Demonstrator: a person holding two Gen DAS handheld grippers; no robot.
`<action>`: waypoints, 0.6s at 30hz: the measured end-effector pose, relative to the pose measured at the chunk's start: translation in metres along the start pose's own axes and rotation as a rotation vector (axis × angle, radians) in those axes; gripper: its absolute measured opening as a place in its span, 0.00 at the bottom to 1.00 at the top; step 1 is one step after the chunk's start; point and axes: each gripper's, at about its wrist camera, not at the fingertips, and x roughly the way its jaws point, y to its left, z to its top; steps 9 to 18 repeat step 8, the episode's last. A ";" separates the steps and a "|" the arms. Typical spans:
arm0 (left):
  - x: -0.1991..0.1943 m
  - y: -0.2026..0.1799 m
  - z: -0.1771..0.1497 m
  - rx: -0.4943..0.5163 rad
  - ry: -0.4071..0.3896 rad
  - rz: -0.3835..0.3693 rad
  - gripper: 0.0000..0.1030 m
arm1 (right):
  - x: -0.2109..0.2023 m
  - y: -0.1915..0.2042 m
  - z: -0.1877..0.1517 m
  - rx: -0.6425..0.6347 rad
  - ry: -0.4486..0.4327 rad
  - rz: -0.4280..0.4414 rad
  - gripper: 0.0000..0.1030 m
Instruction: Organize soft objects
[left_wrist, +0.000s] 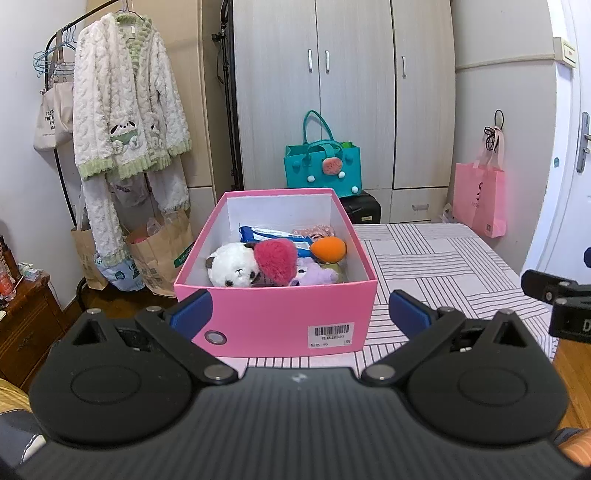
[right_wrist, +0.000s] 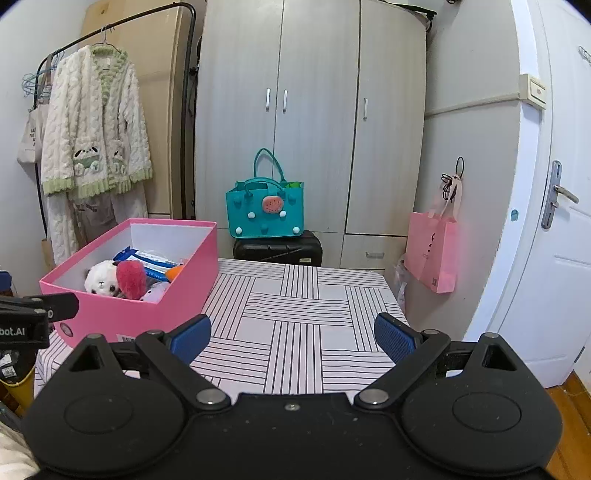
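The pink box (left_wrist: 275, 317) sat on the striped table (right_wrist: 306, 325), at its left end. Inside lay a panda toy (left_wrist: 233, 266), a red fluffy heart (left_wrist: 276, 261), a purple plush (left_wrist: 317, 275) and an orange toy (left_wrist: 328, 248). The left gripper (left_wrist: 299, 314) faced the box, jaws spread wide, empty. The right gripper (right_wrist: 291, 338) hung over bare cloth, also wide and empty.

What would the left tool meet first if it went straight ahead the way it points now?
Most likely the near wall of the pink box. The left tool is open and aimed at that wall, with its fingers either side of it. Depth is unclear, so it might pass just above the rim towards the panda plush.
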 end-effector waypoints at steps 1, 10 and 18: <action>0.000 0.000 -0.001 0.000 0.001 0.000 1.00 | 0.000 0.000 0.000 -0.001 0.000 0.000 0.94; 0.000 -0.002 -0.001 0.004 0.010 0.001 1.00 | 0.000 -0.002 -0.001 0.007 0.003 -0.002 0.94; 0.000 -0.002 -0.001 0.004 0.010 0.001 1.00 | 0.000 -0.002 -0.001 0.007 0.003 -0.002 0.94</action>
